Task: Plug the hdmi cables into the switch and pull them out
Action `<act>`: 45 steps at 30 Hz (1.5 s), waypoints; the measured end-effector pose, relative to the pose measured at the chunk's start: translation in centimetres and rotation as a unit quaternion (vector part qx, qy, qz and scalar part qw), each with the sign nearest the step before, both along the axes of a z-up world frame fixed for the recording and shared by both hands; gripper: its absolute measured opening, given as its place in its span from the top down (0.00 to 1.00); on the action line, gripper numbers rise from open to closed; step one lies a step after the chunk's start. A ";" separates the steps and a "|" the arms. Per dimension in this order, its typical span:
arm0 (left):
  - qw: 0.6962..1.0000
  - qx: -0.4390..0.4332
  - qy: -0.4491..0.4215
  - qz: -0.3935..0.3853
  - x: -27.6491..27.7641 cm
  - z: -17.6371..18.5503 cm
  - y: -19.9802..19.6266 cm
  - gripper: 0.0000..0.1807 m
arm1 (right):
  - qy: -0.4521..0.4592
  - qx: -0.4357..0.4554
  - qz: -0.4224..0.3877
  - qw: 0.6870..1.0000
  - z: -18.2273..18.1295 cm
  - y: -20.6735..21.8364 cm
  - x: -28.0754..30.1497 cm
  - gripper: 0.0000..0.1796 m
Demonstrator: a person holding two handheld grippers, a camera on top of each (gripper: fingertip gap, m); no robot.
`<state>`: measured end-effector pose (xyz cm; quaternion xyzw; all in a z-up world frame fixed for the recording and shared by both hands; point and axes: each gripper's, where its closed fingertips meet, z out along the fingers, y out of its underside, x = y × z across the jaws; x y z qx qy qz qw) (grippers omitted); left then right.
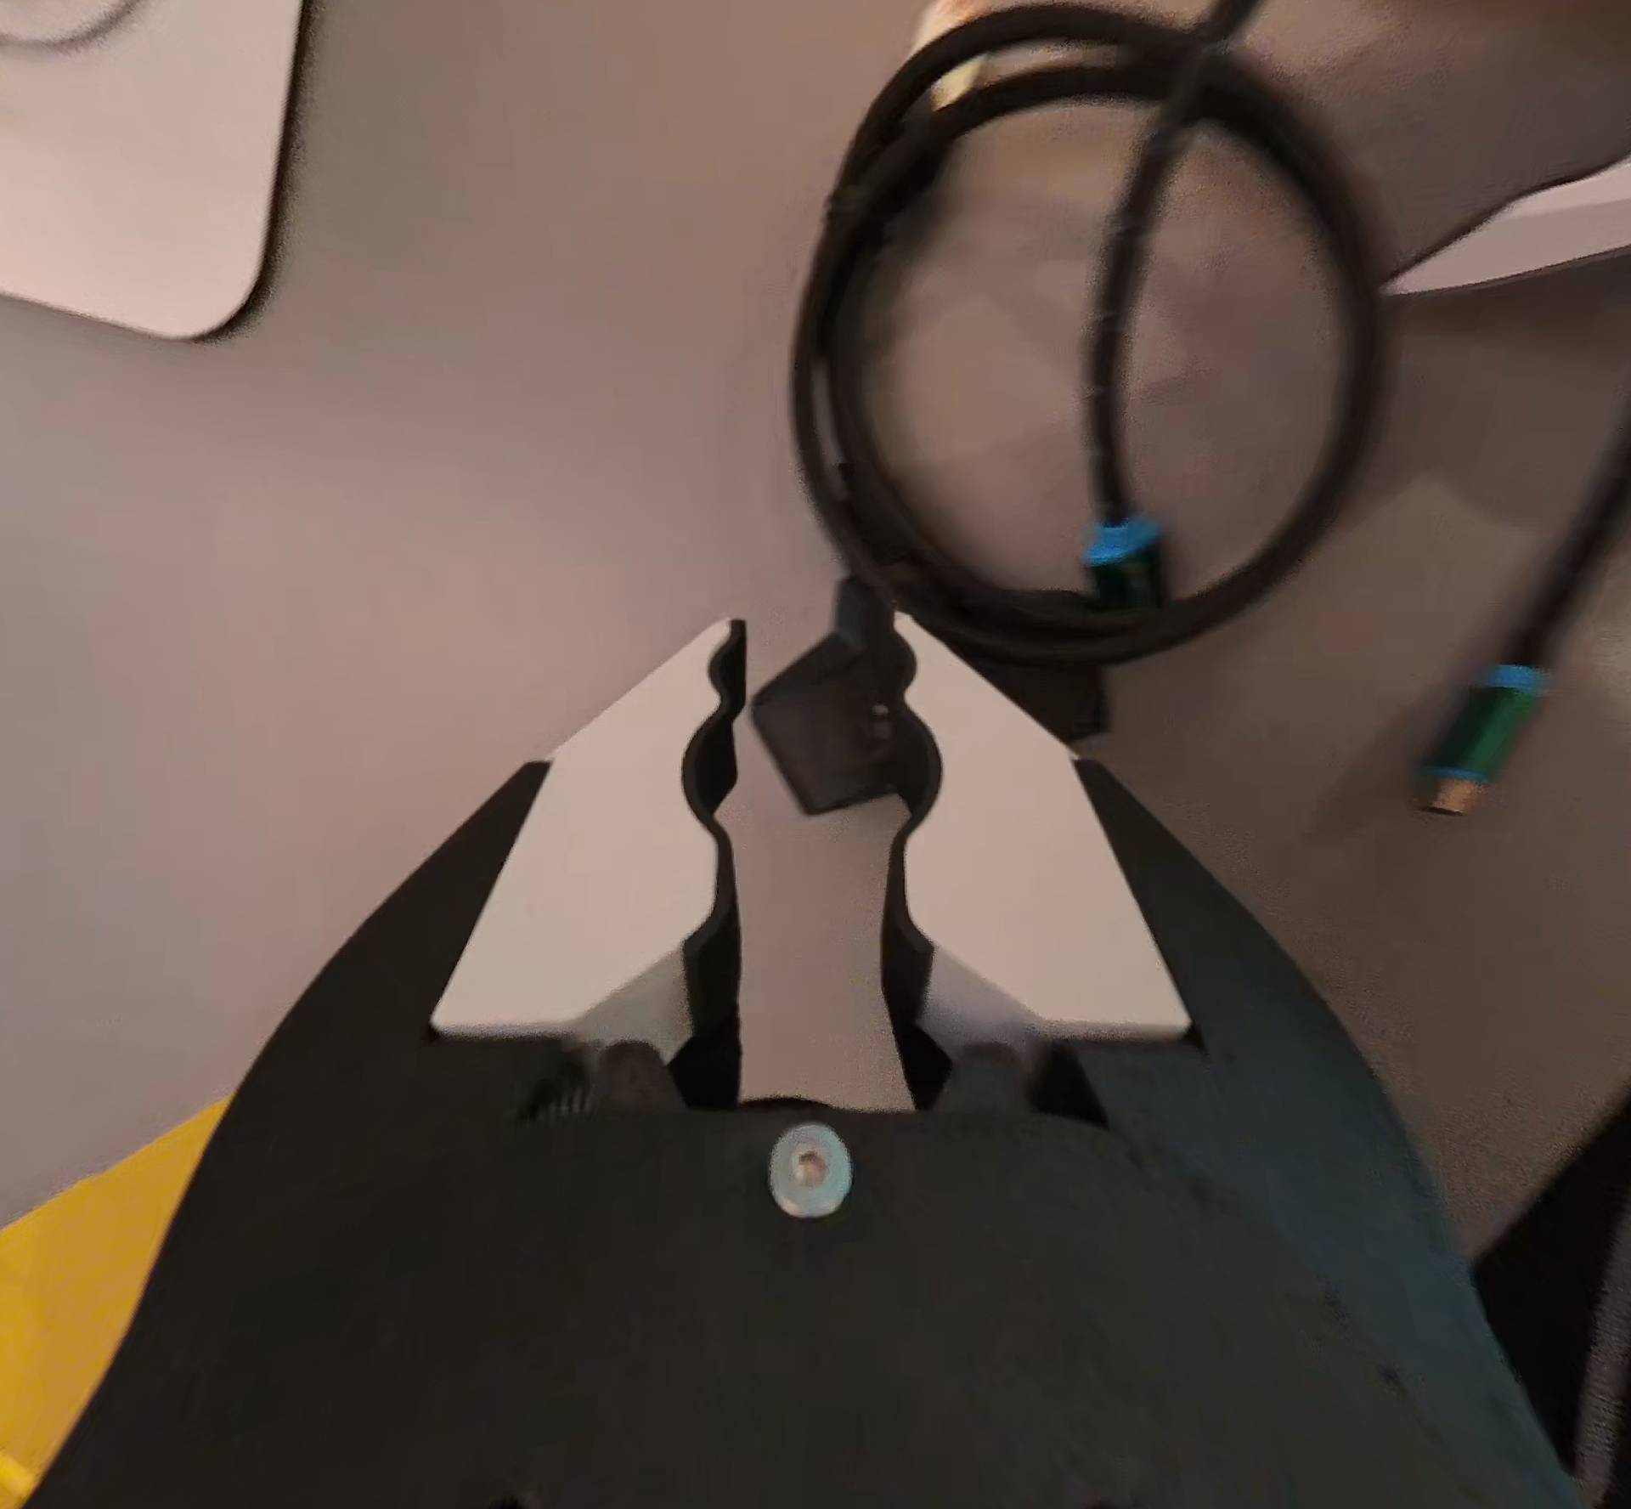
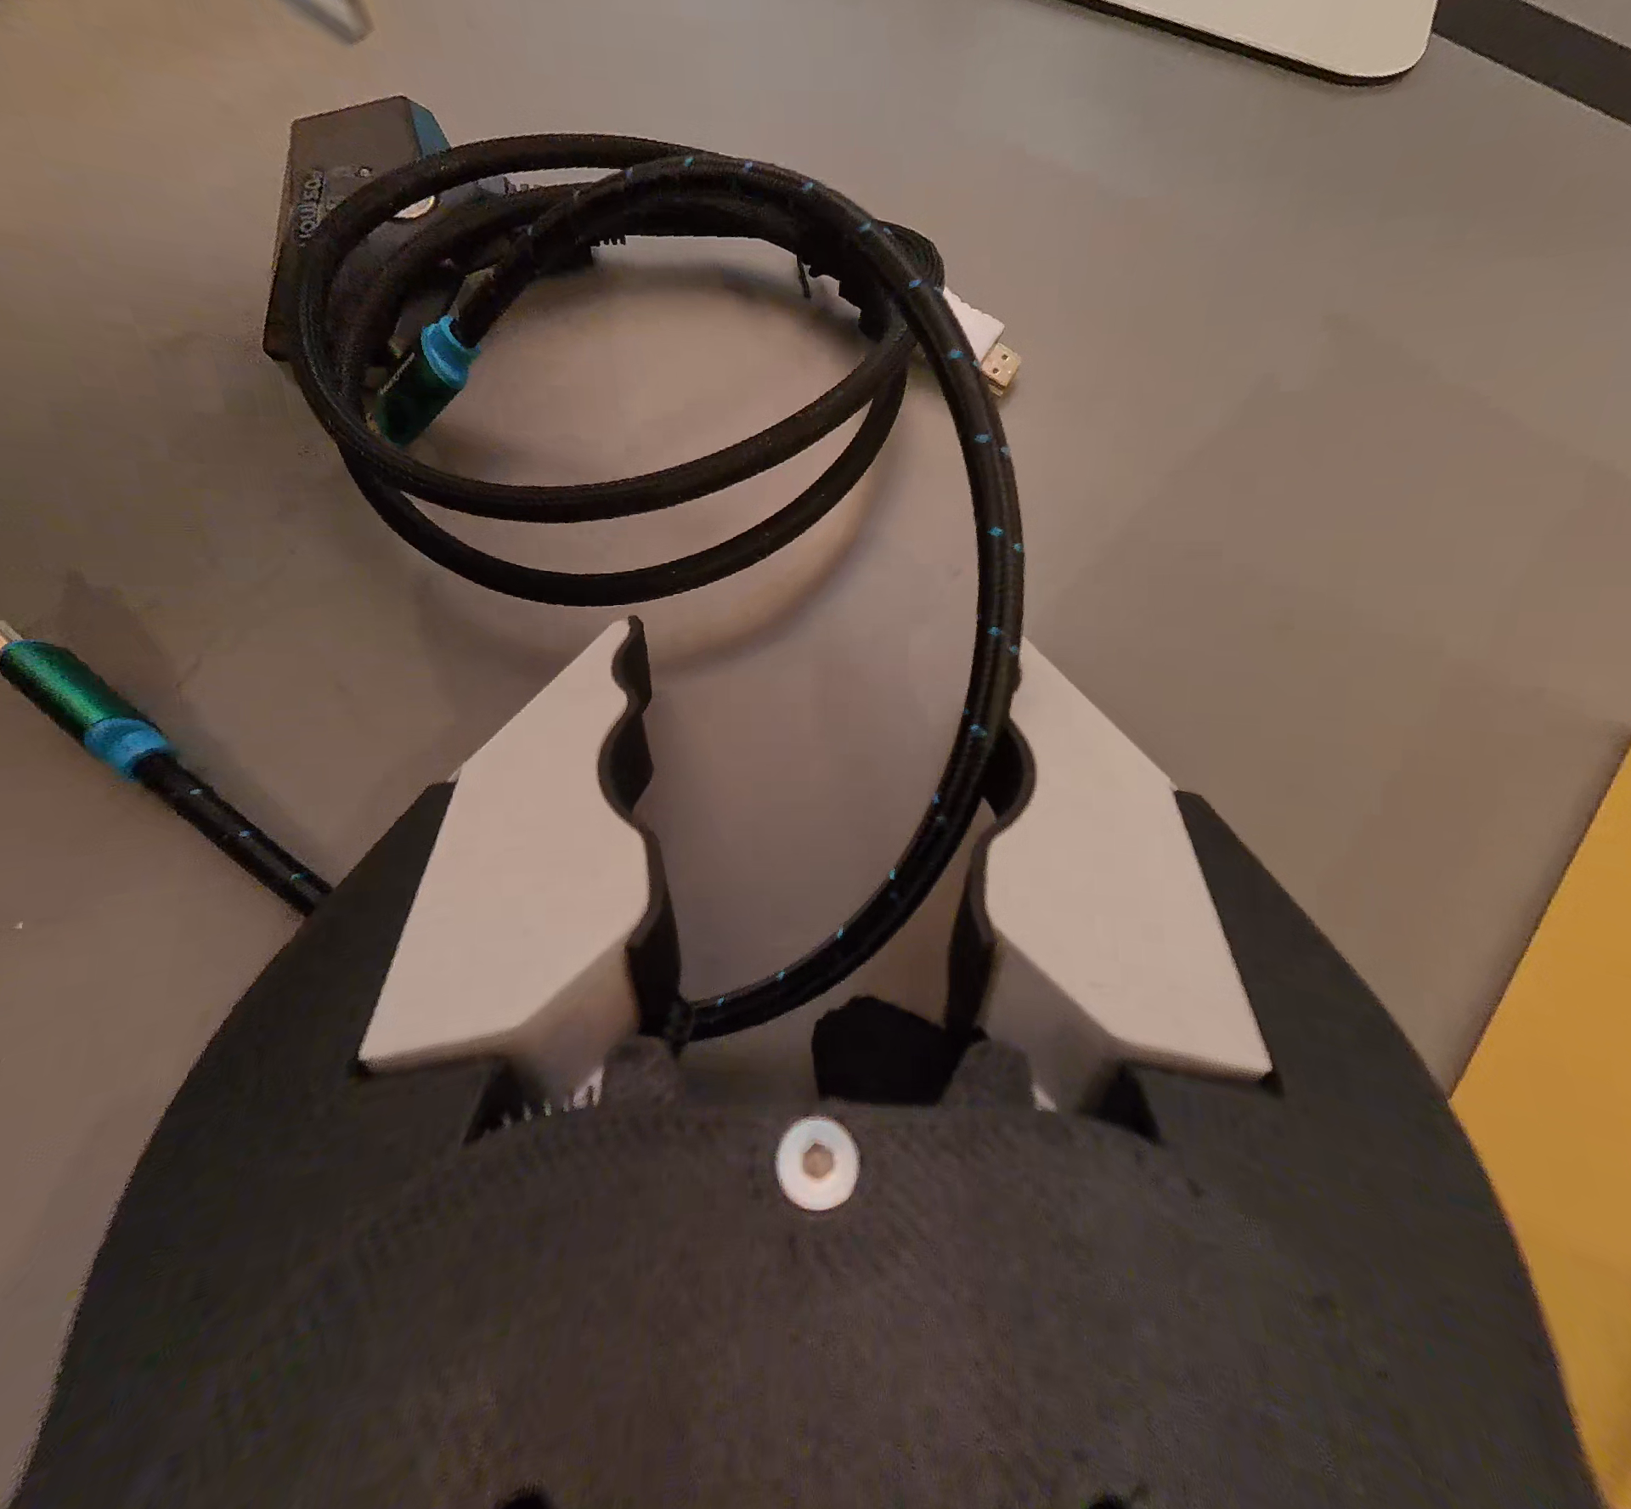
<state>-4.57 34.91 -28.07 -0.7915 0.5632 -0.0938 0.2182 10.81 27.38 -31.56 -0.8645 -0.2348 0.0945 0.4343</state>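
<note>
black switch (image 2: 344,222), coiled braided cables (image 2: 618,487)

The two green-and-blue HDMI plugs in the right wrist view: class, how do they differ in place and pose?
1. The near plug lies alone on the table, left of the right tongs; the far plug sits inside the cable coil beside the switch.
2. The near plug's cable runs toward the camera; the far plug's runs away.

Both share green bodies with blue collars.

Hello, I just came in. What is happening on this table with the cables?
A person works with two hand-held grippers. The left gripper is open, closing in around the small black switch on the grey table. The right gripper is open too; a blue-flecked cable runs loosely between its fingers, not clamped. One green plug lies at the switch, another lies free.
</note>
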 end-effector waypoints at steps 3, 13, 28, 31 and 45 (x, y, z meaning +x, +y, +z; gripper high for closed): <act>0.998 -0.017 0.055 0.010 -0.7 -2.9 2.2 0.85 | 0.000 -0.001 0.005 1.000 0.0 -0.1 -0.1 0.60; 0.993 -0.109 -0.014 -0.042 2.9 -3.0 0.9 0.82 | 0.003 -0.007 0.017 1.000 -0.1 -0.3 -0.3 0.61; 0.983 -0.159 0.007 -0.089 5.1 -4.8 -1.2 0.81 | 0.006 -0.014 0.012 1.000 -0.2 -0.4 0.0 0.65; 0.988 -0.135 0.012 -0.072 5.4 -4.9 -0.6 0.84 | 0.004 -0.015 0.010 1.000 -0.2 -0.3 0.0 0.65; 0.996 -0.028 -0.065 0.050 0.9 -0.6 3.4 0.87 | -0.033 0.099 0.001 0.994 4.5 0.3 -0.3 0.63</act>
